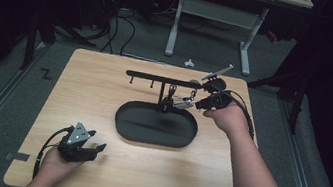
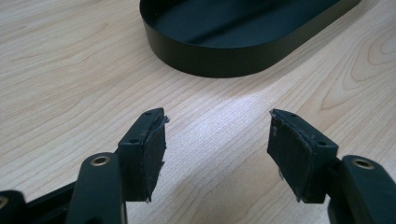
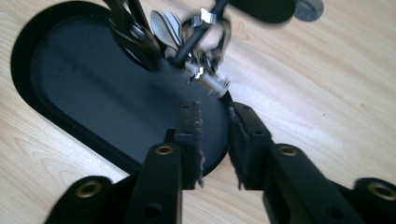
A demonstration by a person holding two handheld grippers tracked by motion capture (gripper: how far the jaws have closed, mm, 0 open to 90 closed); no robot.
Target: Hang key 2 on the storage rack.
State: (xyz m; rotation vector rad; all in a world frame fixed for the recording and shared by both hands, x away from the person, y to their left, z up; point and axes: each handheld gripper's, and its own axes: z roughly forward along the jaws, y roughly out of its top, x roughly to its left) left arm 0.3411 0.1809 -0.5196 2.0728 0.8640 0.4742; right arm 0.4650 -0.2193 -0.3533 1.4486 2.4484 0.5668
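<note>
Hovering the right gripper (image 3: 215, 140) with jaws narrowly parted and nothing between them, just short of the keys (image 3: 205, 70) hanging over the tray (image 1: 125, 117) mid-table; resting the left gripper (image 2: 217, 154) wide, empty, near the front left corner.

dim room | lit table (image 1: 104, 89) | keys (image 3: 201, 51) blurred, perhaps motion

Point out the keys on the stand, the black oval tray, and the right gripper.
keys (image 3: 205, 70), right gripper view, metal bunch
black oval tray (image 2: 219, 63), left gripper view, outer wall
right gripper (image 3: 214, 140), right gripper view, gap between jaws
</note>
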